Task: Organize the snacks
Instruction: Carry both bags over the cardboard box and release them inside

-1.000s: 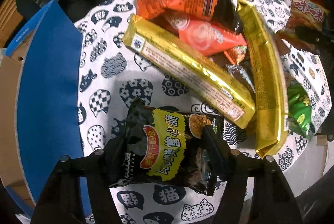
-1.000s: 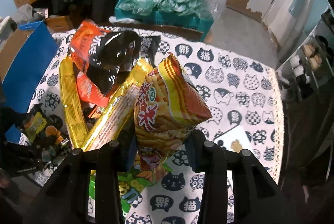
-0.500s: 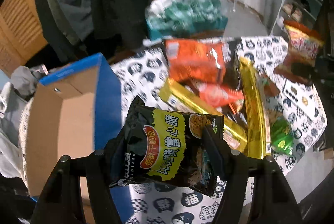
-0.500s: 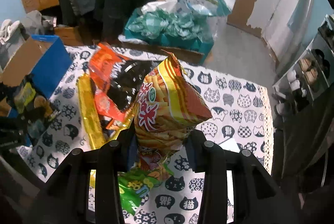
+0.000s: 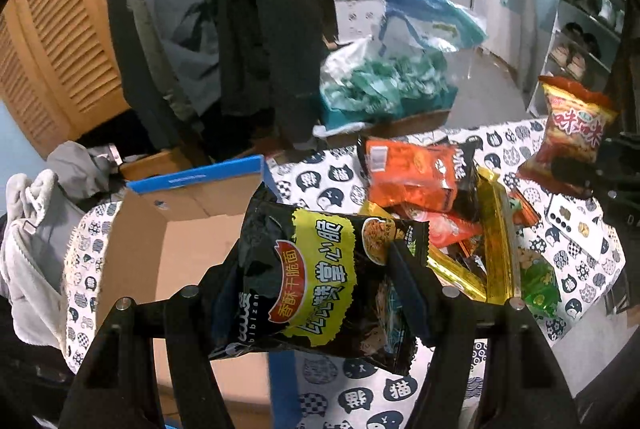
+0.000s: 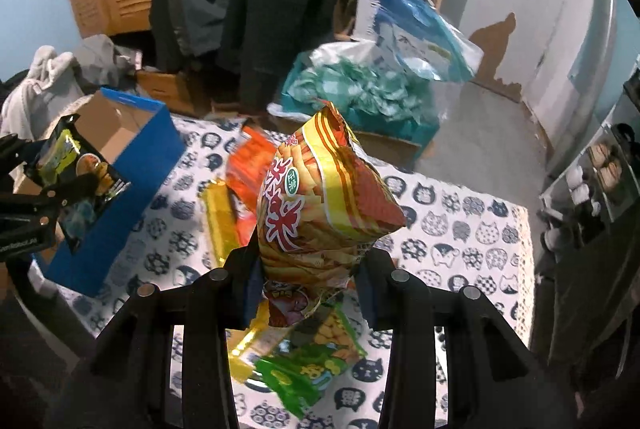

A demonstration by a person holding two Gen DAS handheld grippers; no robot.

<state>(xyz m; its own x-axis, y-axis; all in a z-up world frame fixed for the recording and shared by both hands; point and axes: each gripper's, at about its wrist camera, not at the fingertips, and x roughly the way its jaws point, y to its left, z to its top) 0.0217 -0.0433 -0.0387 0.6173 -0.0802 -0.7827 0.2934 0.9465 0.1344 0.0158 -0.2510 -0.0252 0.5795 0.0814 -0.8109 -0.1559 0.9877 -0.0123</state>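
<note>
The left gripper point(image 5: 320, 293) is clamped across the middle of a black snack bag point(image 5: 320, 269) with a yellow label, its jaws fairly wide because the pillow-shaped pack is puffed with air; the right gripper point(image 6: 308, 281) pinches the lower part of an orange-and-yellow chip bag point(image 6: 320, 197) much more narrowly, the film crumpling between the pads. Both packs look light, soft and glossy, so they are likely to slip or swing if held by a corner, and the contents are probably brittle; a hold across the belly or on the flat crimped seam seems safest, with modest pressure. Just beyond and to the left of the left gripper stands an open cardboard box point(image 5: 180, 229) with a blue outer skin, stiff-walled and matte brown inside, the likely place for the black bag. Ahead and to the right of that gripper, a heap of remaining snacks lies on the desk: an orange foil packet point(image 5: 412, 173), long gold-wrapped bars point(image 5: 496, 241) that look stiffer, and a small green packet point(image 5: 538, 281). The desk wears a white cloth point(image 6: 460, 213) printed with dark cat faces, soft and slightly rumpled.
</note>
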